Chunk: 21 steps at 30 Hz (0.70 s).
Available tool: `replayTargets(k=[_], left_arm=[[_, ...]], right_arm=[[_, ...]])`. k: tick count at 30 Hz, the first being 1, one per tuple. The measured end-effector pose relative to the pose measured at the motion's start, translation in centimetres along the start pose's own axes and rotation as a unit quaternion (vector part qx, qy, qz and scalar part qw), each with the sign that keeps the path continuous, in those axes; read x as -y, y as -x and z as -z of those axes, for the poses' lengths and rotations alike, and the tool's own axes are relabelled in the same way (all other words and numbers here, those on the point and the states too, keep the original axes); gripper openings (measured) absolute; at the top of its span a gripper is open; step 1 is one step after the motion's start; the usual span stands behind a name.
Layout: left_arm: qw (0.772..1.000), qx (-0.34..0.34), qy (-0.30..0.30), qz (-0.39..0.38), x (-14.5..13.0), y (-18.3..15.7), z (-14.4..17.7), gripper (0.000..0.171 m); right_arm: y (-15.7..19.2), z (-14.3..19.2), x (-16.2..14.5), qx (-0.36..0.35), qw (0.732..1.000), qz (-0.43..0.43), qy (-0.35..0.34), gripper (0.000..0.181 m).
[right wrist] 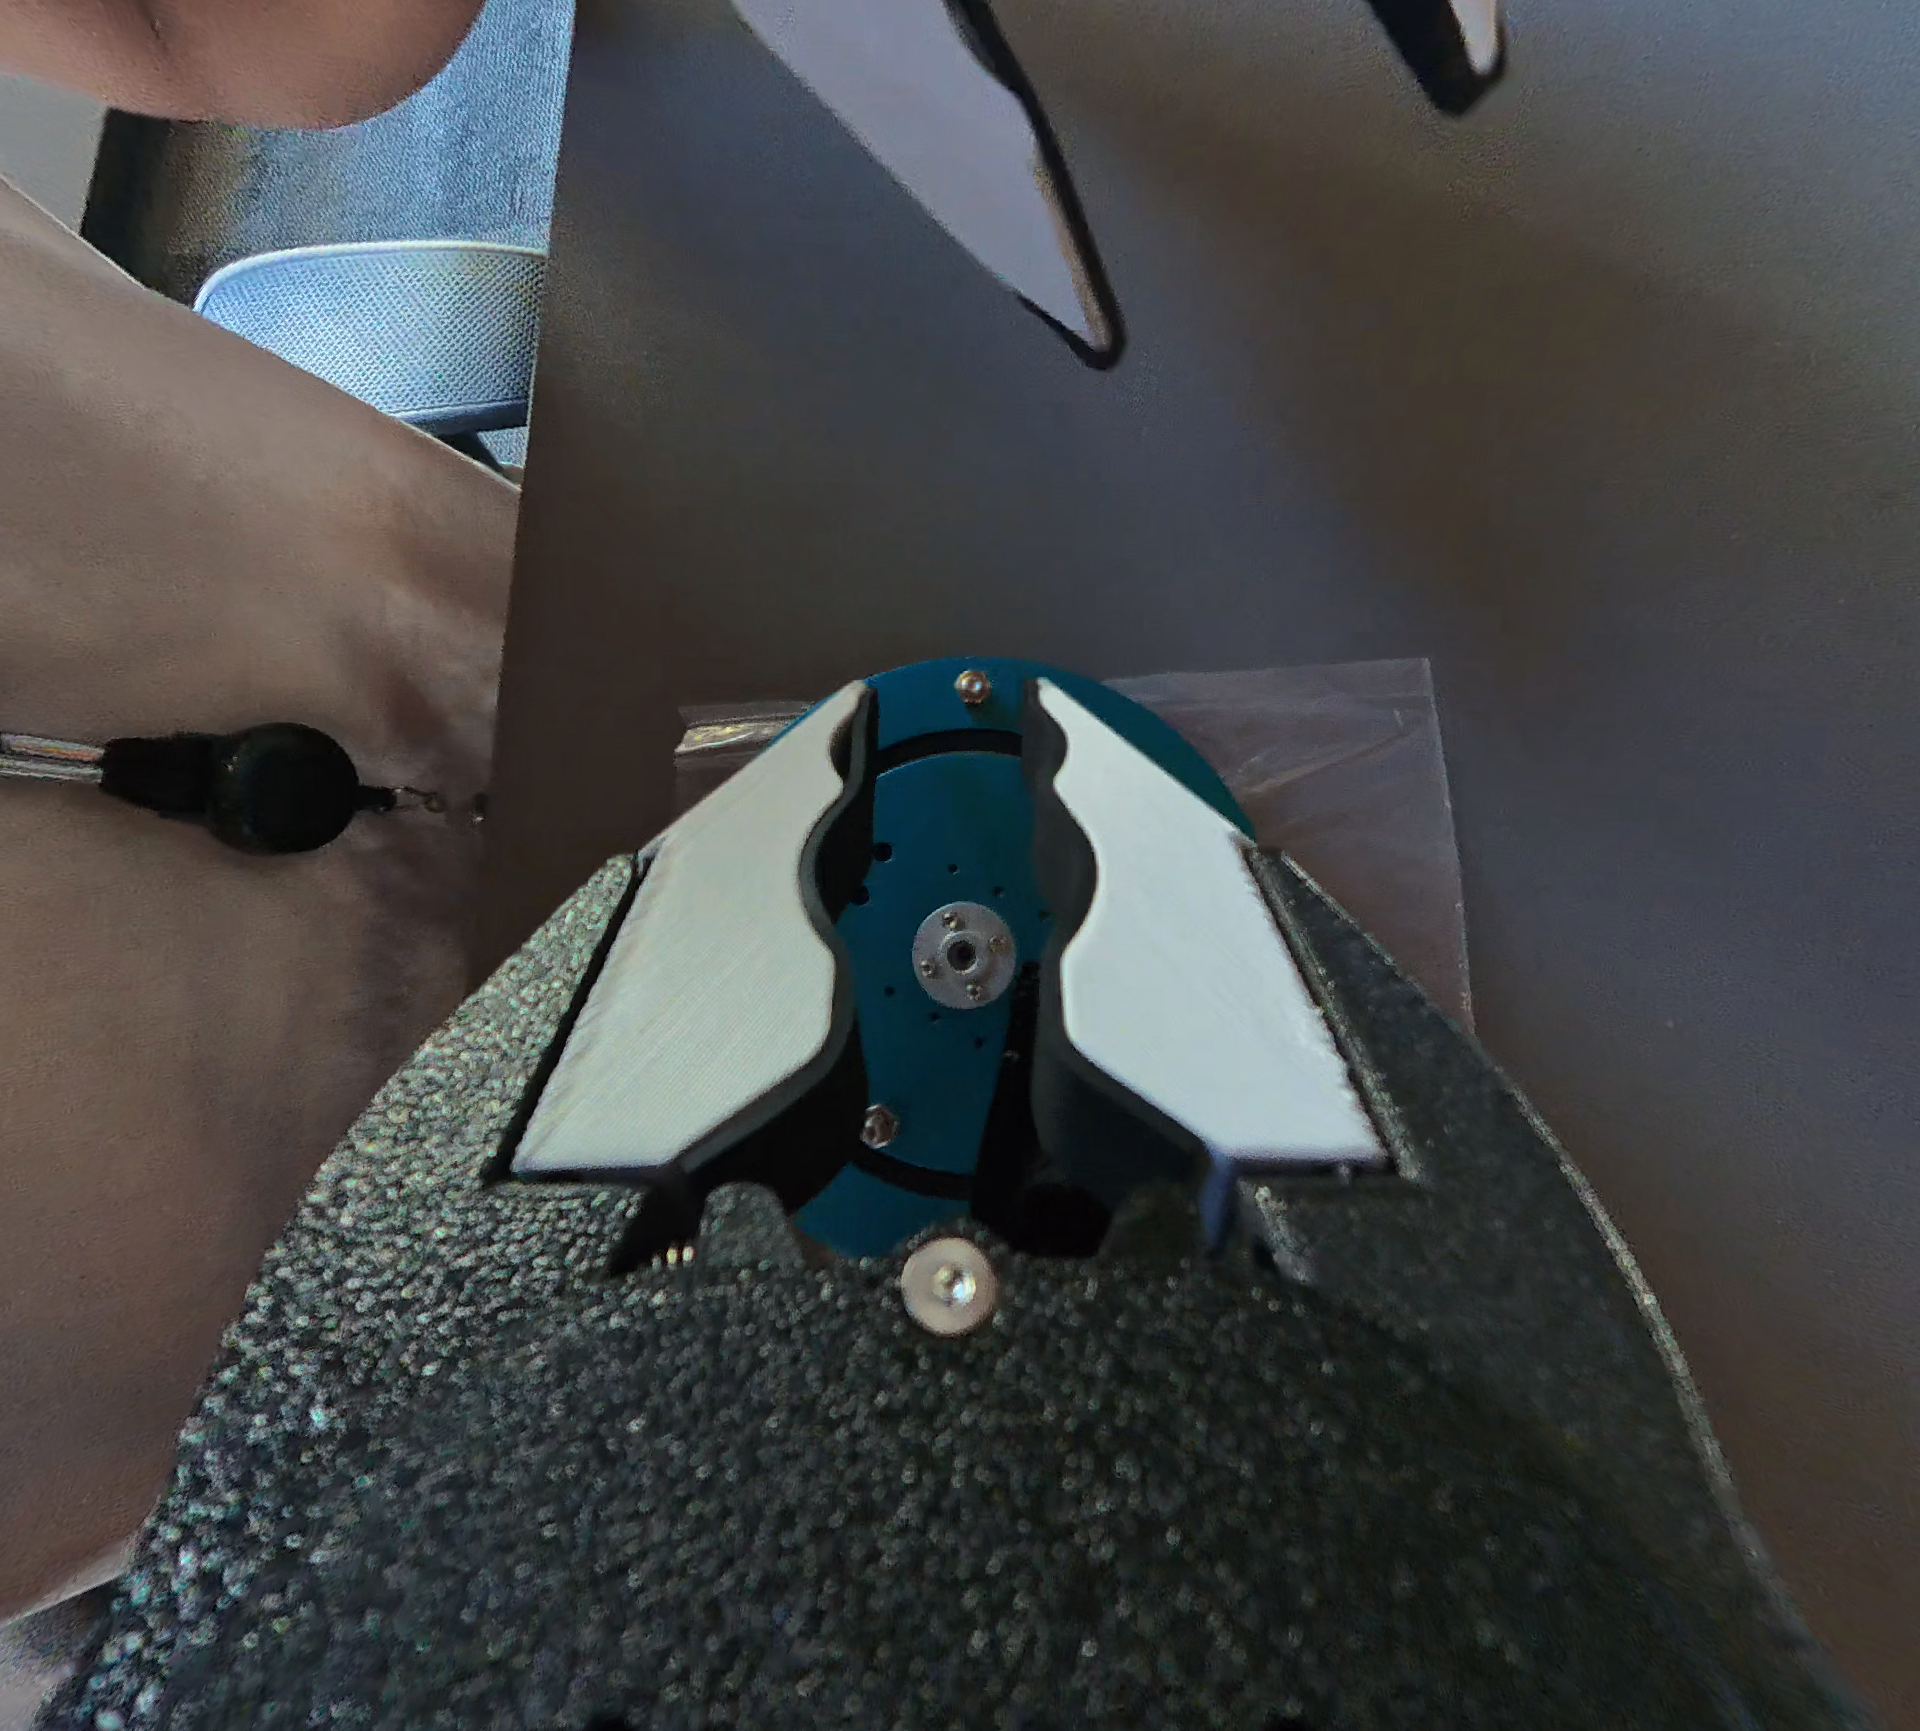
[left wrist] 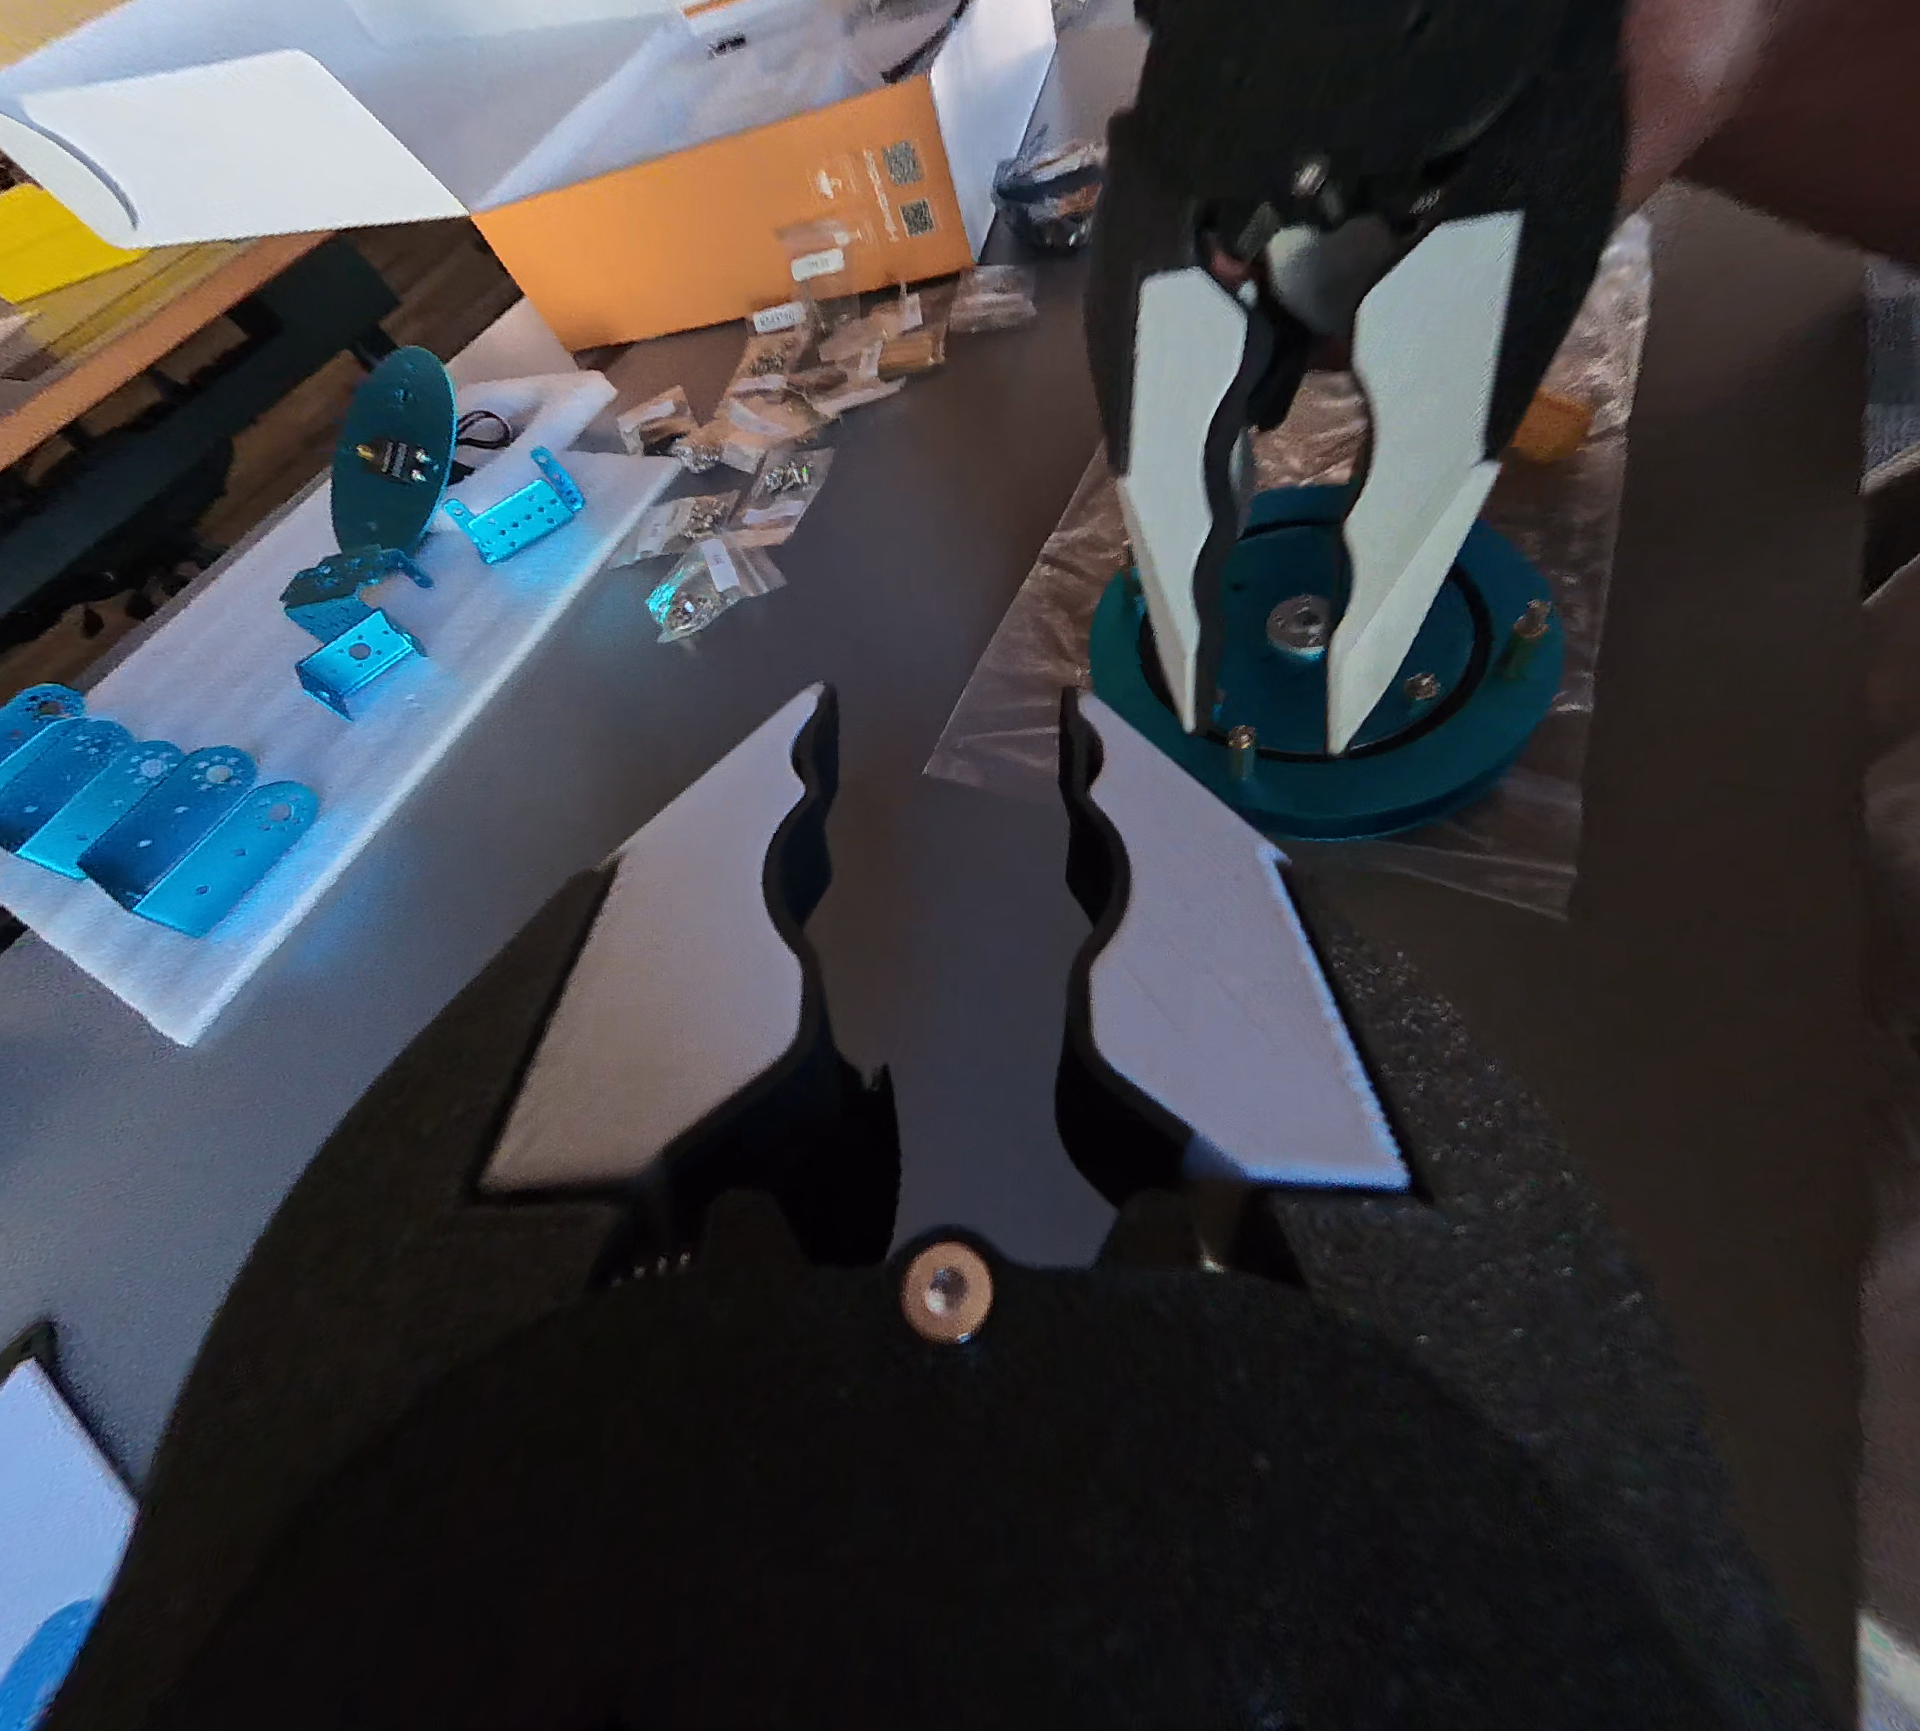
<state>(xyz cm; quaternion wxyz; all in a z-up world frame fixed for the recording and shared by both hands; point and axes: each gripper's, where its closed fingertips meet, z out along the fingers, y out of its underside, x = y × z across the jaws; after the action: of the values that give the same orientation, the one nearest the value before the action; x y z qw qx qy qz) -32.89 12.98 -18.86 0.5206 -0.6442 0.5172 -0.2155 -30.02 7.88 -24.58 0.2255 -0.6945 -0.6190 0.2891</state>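
A round blue metal base (left wrist: 1455,808) with a silver hub (left wrist: 1299,621) and brass standoffs lies on a clear plastic bag (left wrist: 1018,694) on the dark table. My right gripper (left wrist: 1268,731) points straight down at it. It is open, with its white fingertips on or just above the base's inner plate, either side of the hub. In the right wrist view the right gripper (right wrist: 948,694) straddles the base (right wrist: 935,850) and hub (right wrist: 961,954). My left gripper (left wrist: 948,715) is open and empty, hovering over the bare table just left of the base. It also shows in the right wrist view (right wrist: 1278,216).
A white foam sheet (left wrist: 468,725) at the left carries blue brackets (left wrist: 156,808) and an upright blue oval plate (left wrist: 395,445). Small bags of screws (left wrist: 727,476) lie before an open orange-and-white box (left wrist: 727,227). A person's arm (right wrist: 208,642) and a chair (right wrist: 395,331) are at the table's edge.
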Motion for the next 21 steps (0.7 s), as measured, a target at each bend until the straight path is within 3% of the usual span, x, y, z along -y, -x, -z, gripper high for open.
replayTargets(k=[3,5,8,14,21], left_arm=[[1.000,0.006,-0.017,0.014,0.5,-0.5,0.4,0.041],[1.000,0.017,-0.008,0.022,0.0,-0.5,0.3,0.041],[0.998,0.028,0.003,0.051,-1.0,-0.3,0.0,0.041],[0.992,-0.022,-0.036,0.122,0.0,-2.0,-1.5,0.038],[0.985,-0.124,-0.053,0.105,3.1,-7.2,-5.0,0.029]], right_arm=[[-0.4,-0.9,-0.3,-0.010,1.000,0.011,0.013,0.021],[-0.7,-1.0,-0.1,-0.025,0.999,0.025,0.011,0.008],[-0.7,-0.6,0.2,-0.024,0.999,0.026,0.005,0.005],[-0.4,4.1,0.4,0.000,0.996,-0.028,-0.085,0.005],[0.2,10.1,-1.7,0.006,0.981,-0.076,-0.181,0.005]])
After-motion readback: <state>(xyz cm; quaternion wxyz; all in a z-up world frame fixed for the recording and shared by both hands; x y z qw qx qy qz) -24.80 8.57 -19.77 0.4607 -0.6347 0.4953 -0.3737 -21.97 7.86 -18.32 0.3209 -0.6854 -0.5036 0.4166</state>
